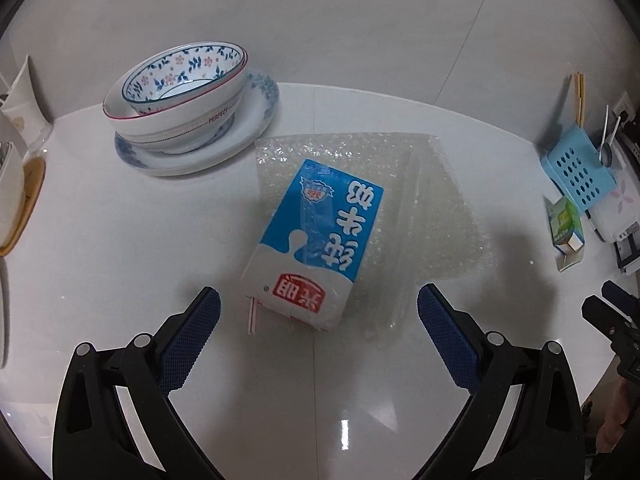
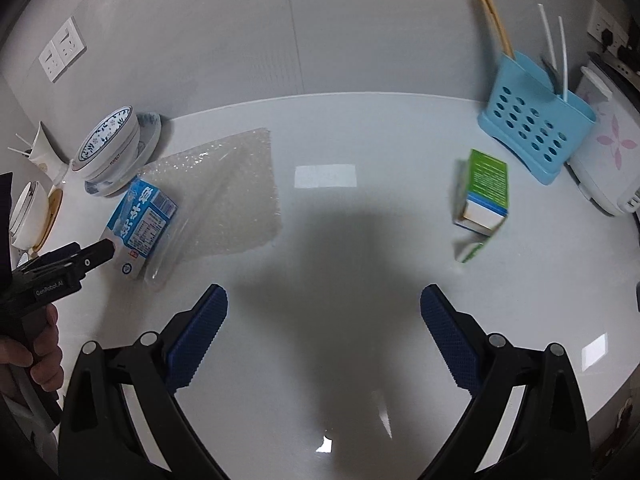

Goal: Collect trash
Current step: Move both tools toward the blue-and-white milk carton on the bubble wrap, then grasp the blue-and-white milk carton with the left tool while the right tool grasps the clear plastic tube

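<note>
A blue and white milk carton (image 1: 316,240) lies on a sheet of bubble wrap (image 1: 424,196) on the white table; its straw (image 1: 253,316) sticks out at the near end. My left gripper (image 1: 319,304) is open, its blue pads on either side of the carton's near end and not touching it. From the right wrist view the carton (image 2: 142,224) and bubble wrap (image 2: 228,196) lie at the left, with the left gripper (image 2: 96,254) at the carton's near end. A green and white carton (image 2: 484,196) lies at the right. My right gripper (image 2: 324,308) is open over bare table.
Stacked floral bowls (image 1: 180,92) sit on a plate (image 1: 256,120) behind the milk carton. A blue perforated utensil holder (image 2: 532,136) with chopsticks and a white appliance (image 2: 608,160) stand at the back right. More dishes (image 2: 28,212) and a cup (image 2: 42,152) are at the far left.
</note>
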The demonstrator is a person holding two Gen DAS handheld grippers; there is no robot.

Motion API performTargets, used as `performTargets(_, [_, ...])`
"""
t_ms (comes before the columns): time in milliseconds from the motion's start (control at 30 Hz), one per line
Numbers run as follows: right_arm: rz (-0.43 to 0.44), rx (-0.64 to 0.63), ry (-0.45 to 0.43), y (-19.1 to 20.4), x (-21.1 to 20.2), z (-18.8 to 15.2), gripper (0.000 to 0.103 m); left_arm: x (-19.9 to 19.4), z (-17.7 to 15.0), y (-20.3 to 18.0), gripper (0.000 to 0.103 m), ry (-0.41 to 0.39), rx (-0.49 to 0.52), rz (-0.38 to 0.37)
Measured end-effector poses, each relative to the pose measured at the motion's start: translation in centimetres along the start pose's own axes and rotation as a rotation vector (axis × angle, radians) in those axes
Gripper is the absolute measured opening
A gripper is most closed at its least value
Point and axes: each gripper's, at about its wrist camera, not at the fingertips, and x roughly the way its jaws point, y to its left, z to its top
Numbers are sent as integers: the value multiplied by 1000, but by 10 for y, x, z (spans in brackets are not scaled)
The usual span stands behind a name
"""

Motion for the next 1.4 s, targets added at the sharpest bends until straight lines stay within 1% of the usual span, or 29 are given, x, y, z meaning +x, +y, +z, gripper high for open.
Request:
performTargets(233, [57,29,81,47,48,43,93,27,18,9,96,33,15,-2])
performTargets(300, [57,38,97,57,60,55,93,32,21,10,96,40,19,-3])
performTargets(333, [55,47,109,63,68,63,93,35,23,10,96,44,24,-6])
performTargets(367, [57,57,119,66,73,67,89,38,23,10,95,48,26,-10])
performTargets(500, [61,130,189,76,101,89,86,46,27,10,92,64,26,-28])
performTargets(567, [66,144,218,80,114,95,82,49,29,9,90,68,28,-33])
performTargets(667, [60,172,261,85,132,101,73,55,30,10,86,82,27,-36])
performTargets(767, [56,212,299,85,146,106,67,61,31,8,81,89,34,-45])
performTargets(833, [71,234,310,85,150,108,63,64,32,7,74,93,40,-53])
performTargets(933, [67,263,324,88,153,112,51,65,33,5,72,96,44,-57])
performTargets(1000, [71,265,337,95,155,114,49,69,33,1,70,95,46,-58])
performTargets(1100, [65,274,366,102,165,116,42,66,34,3,67,92,46,-54])
performTargets(1133, [73,287,382,103,170,116,39,65,34,4,67,91,43,-51])
performTargets(1167, [69,291,384,105,171,116,29,63,35,5,67,89,40,-50])
performTargets(1200, [64,288,378,106,171,117,29,60,35,7,67,87,38,-51])
performTargets(1300, [91,292,373,110,170,118,26,55,34,7,67,82,41,-41])
performTargets(1400, [77,273,356,108,160,118,26,48,33,7,66,75,38,-22])
